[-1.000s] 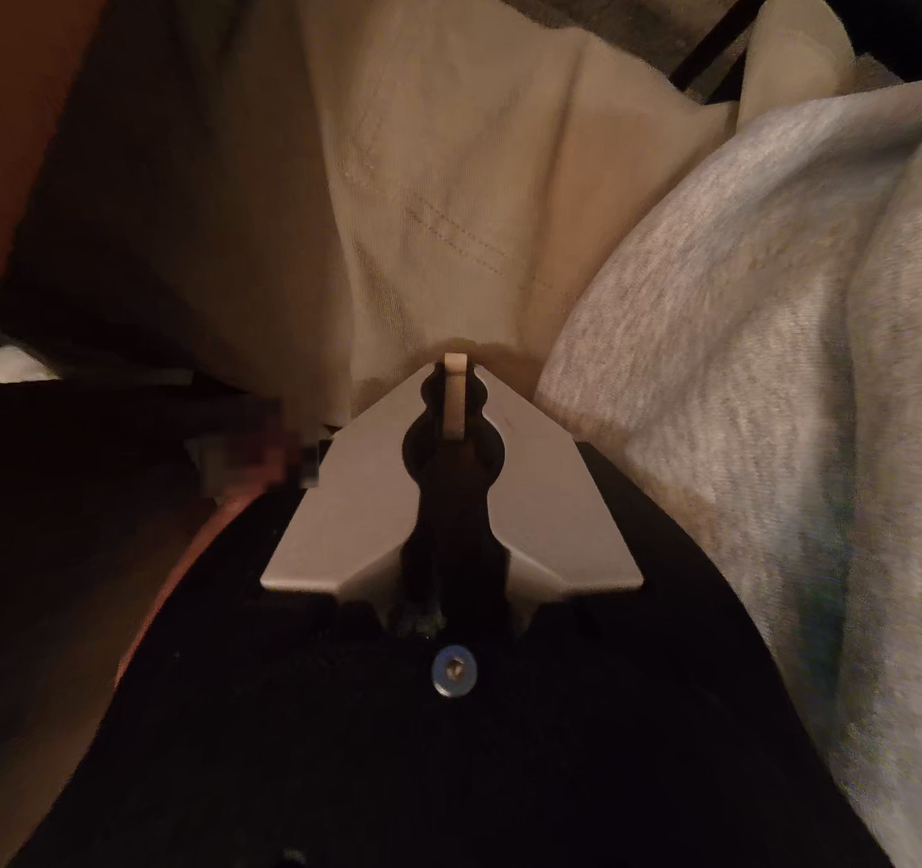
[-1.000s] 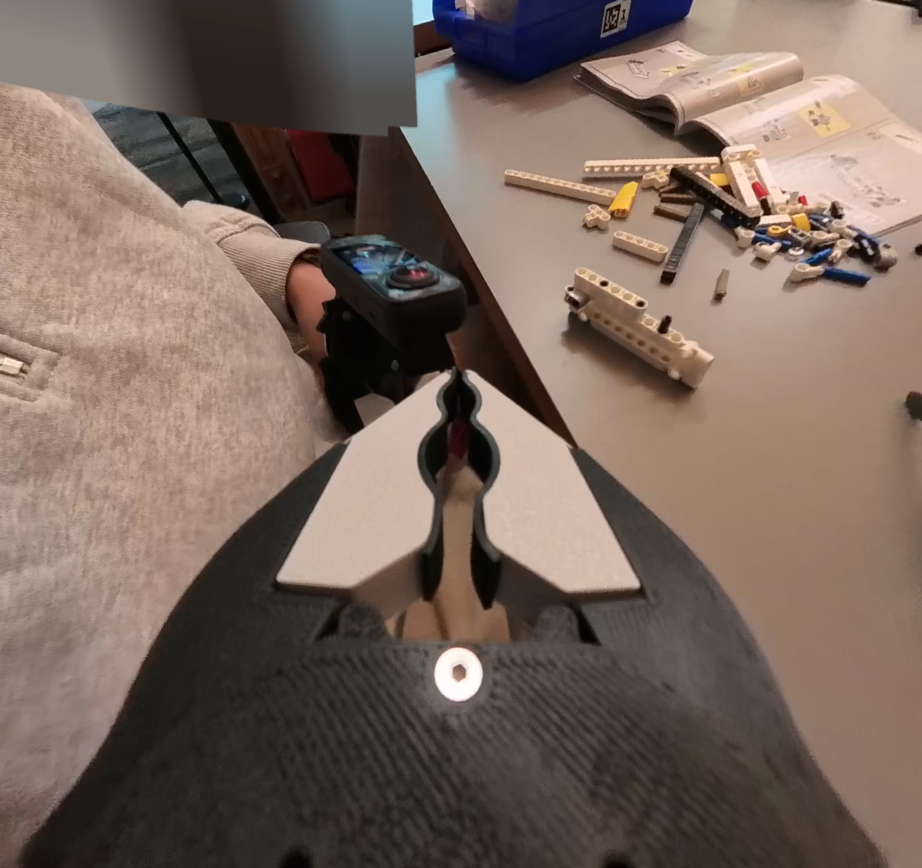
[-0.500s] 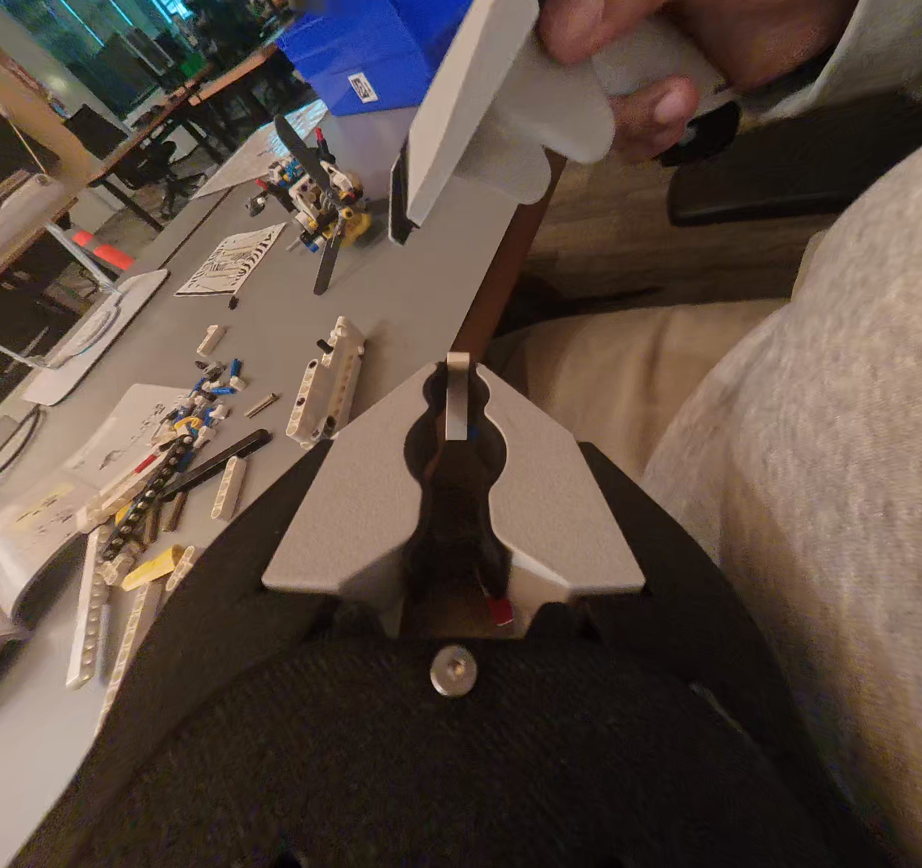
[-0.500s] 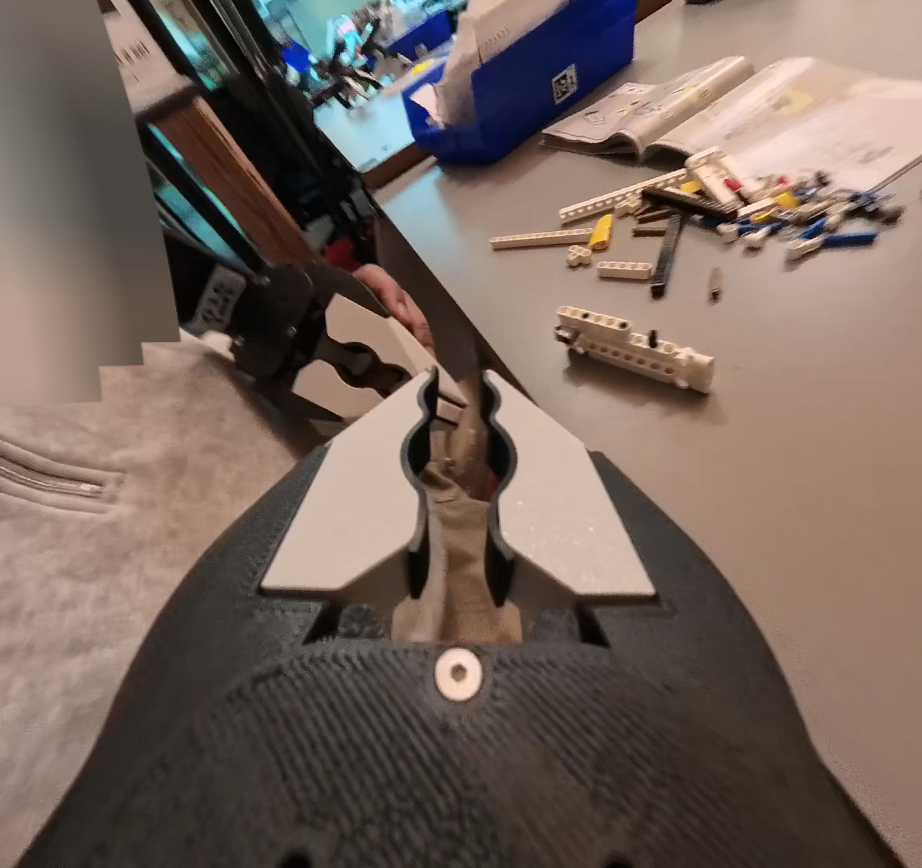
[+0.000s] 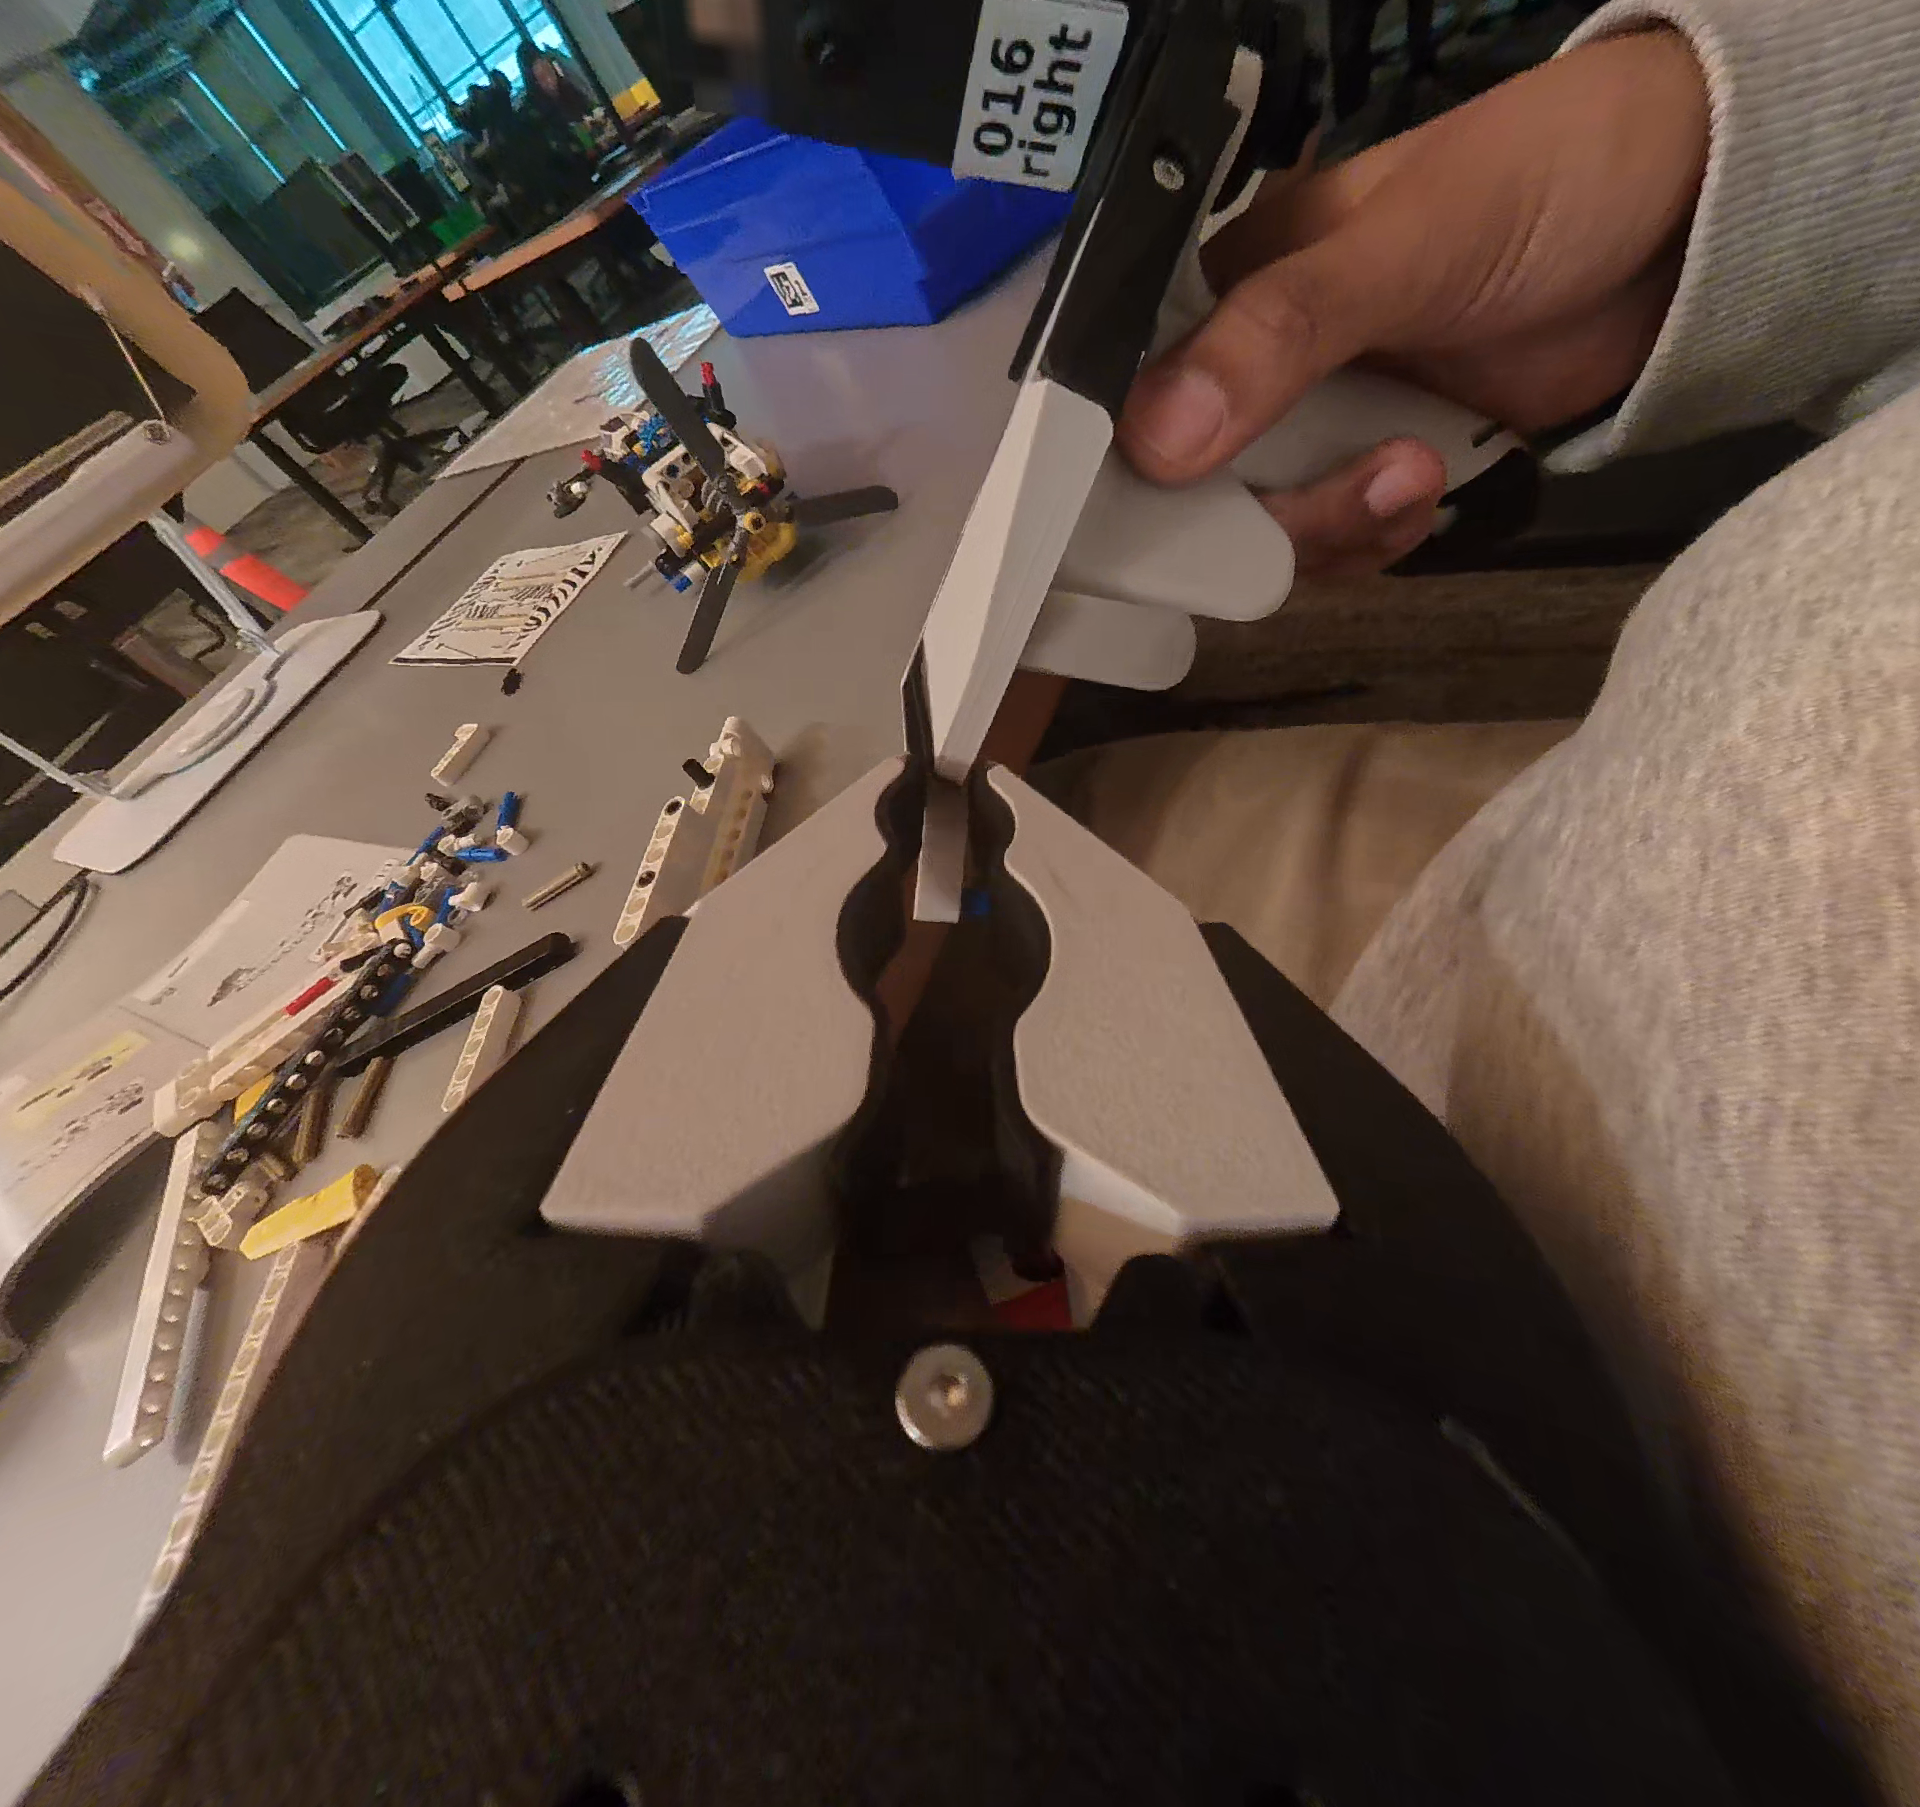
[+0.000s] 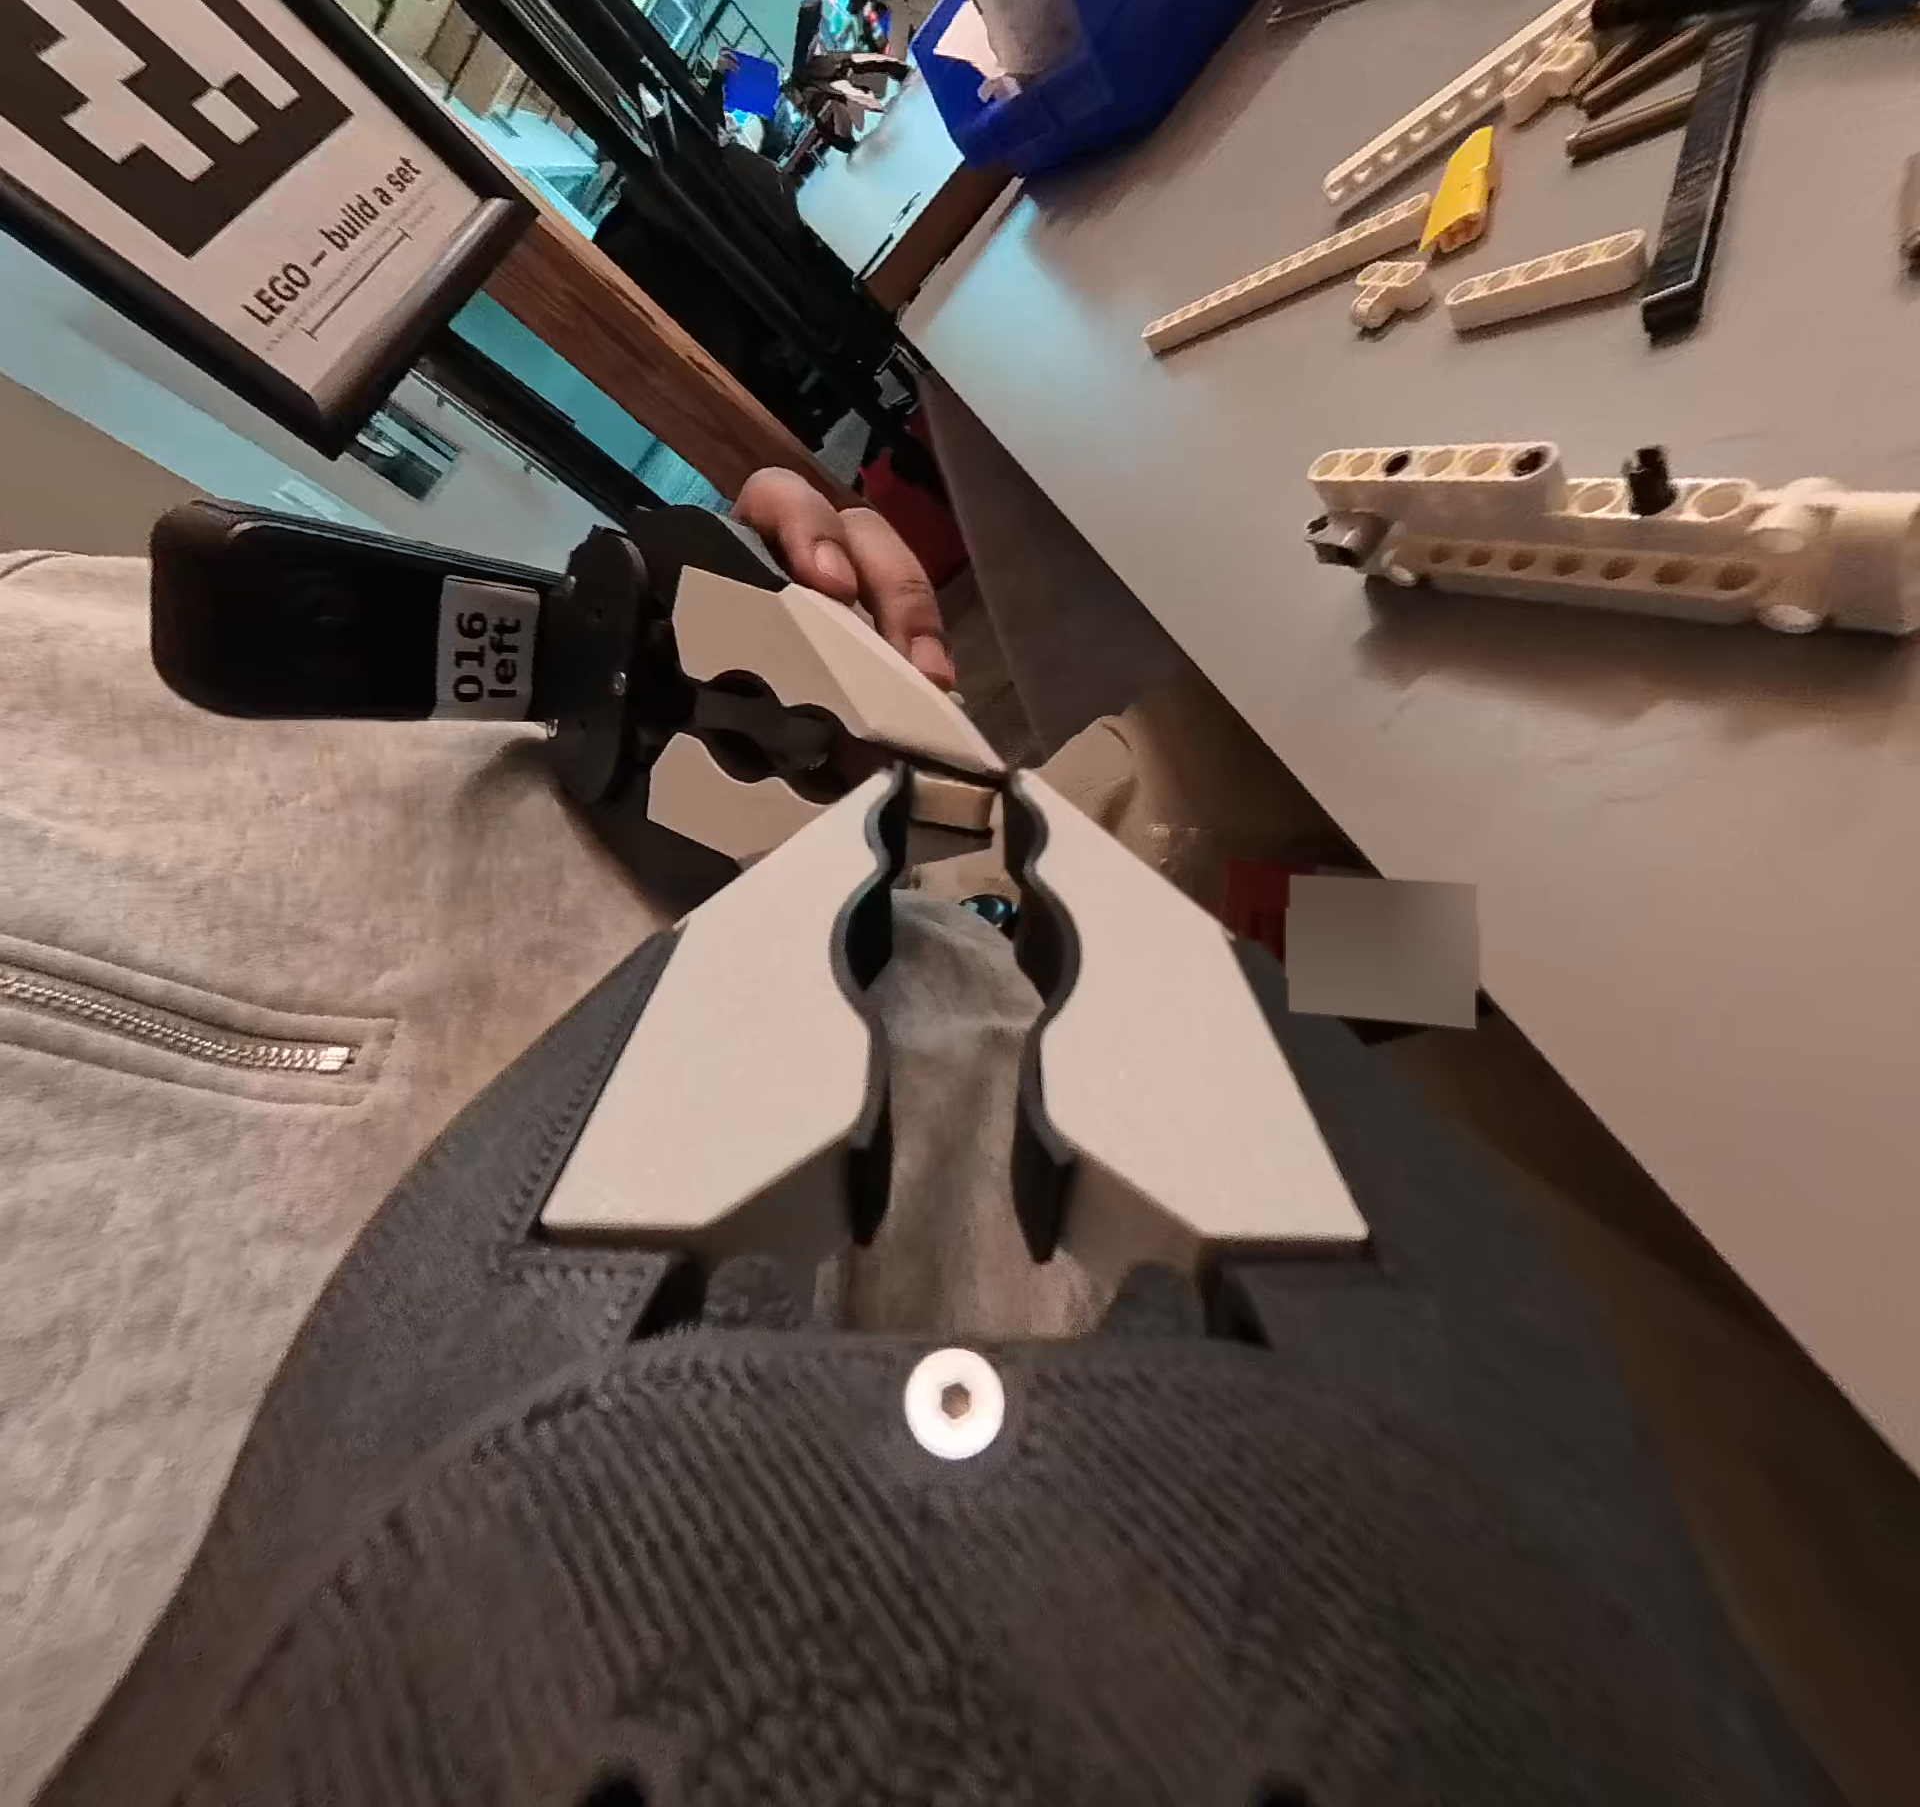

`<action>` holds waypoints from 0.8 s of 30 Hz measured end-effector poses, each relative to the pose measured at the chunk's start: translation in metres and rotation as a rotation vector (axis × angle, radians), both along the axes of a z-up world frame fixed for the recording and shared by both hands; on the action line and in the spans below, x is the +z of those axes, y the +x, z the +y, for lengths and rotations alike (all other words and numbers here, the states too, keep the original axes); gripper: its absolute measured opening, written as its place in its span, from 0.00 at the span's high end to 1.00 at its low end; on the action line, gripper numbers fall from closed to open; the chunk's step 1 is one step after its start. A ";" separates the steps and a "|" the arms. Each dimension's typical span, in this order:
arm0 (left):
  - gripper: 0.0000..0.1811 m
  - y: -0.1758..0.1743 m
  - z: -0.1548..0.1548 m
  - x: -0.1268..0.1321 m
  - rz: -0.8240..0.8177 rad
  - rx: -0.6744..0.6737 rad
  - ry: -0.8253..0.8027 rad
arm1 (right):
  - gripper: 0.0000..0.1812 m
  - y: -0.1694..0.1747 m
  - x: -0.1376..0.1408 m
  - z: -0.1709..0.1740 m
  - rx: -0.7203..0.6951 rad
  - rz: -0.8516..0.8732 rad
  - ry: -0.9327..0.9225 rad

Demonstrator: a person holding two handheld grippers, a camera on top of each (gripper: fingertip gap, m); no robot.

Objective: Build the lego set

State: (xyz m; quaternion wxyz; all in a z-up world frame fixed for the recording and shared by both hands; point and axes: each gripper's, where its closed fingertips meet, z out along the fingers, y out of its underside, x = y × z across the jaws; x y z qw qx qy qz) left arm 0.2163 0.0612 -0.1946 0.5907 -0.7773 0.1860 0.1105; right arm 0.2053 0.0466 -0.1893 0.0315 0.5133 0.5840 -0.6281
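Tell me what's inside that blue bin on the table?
Crumpled white paper pokes out of the top of the blue bin. Its walls cover whatever lies deeper down, so I cannot tell if anything else is in there.

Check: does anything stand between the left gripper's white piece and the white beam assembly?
Nothing visible: the left gripper holds the white piece off the table's edge; only bare tabletop lies before the white beam assembly.

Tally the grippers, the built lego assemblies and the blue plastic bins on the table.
Handheld grey-fingered grippers: 2, left gripper and right gripper.
Built lego assemblies: 2, black-bladed propeller model and white beam block.
Blue plastic bin: 1.
Total: 5.
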 end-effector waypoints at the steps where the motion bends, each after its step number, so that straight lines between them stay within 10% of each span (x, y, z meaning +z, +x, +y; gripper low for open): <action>1: 0.93 -0.001 0.001 0.002 -0.024 0.011 0.009 | 0.92 0.000 0.000 0.001 0.003 0.001 -0.007; 4: 0.75 -0.004 0.001 0.007 -0.129 0.025 0.029 | 0.92 0.001 0.003 0.004 -0.004 0.012 -0.019; 9: 0.74 -0.009 0.000 0.012 -0.375 0.018 0.033 | 0.92 0.001 0.022 0.015 -0.036 0.120 -0.053; 15: 0.82 0.004 -0.005 0.035 -0.978 -0.167 0.058 | 0.92 0.006 0.046 0.020 -0.052 0.296 -0.021; 24: 0.96 0.004 -0.007 0.044 -1.170 -0.240 0.069 | 0.92 0.010 0.049 0.011 -0.022 0.371 0.084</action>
